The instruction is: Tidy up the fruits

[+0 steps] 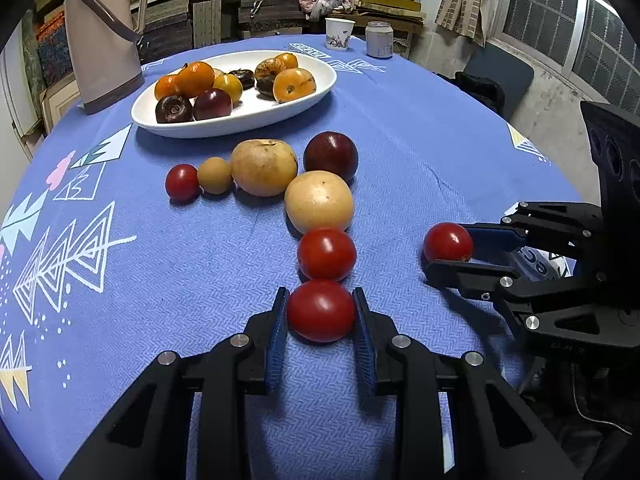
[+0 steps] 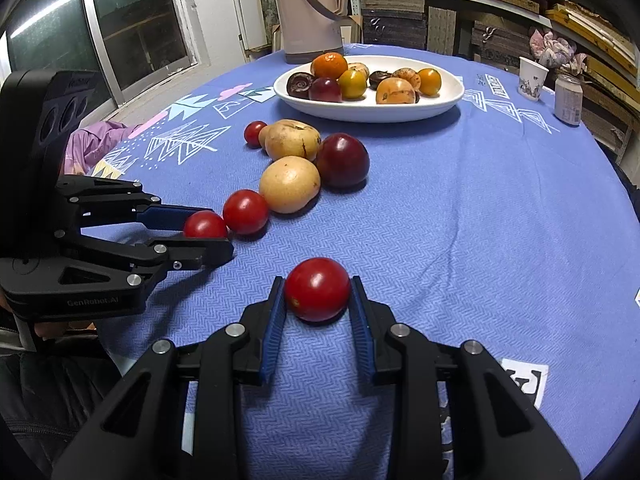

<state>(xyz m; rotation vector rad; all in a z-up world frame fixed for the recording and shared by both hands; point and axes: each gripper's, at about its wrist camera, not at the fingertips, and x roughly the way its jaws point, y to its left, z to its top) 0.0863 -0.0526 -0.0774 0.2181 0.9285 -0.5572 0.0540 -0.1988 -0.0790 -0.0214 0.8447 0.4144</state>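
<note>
Two red tomatoes, one (image 1: 321, 311) pinched in the left gripper (image 1: 321, 312), another (image 2: 317, 289) in the right gripper (image 2: 318, 300), both on the blue tablecloth (image 1: 420, 152).

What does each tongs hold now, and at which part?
Left tongs: the nearest red tomato, gripped at its two sides. Right tongs: a separate red tomato, also at its sides.

Four red tomatoes (image 1: 326, 254) lie on the cloth-covered surface (image 1: 420, 152), with two yellow pears (image 1: 264, 167), one dark red plum (image 1: 330, 155) and one small tan fruit (image 1: 215, 175). One white dish (image 1: 248, 120) holds about ten more fruits. There is one thermos (image 1: 102, 36), one paper cup (image 1: 339, 33), one can (image 1: 379, 39) and two hand-held grippers (image 1: 321, 308).
</note>
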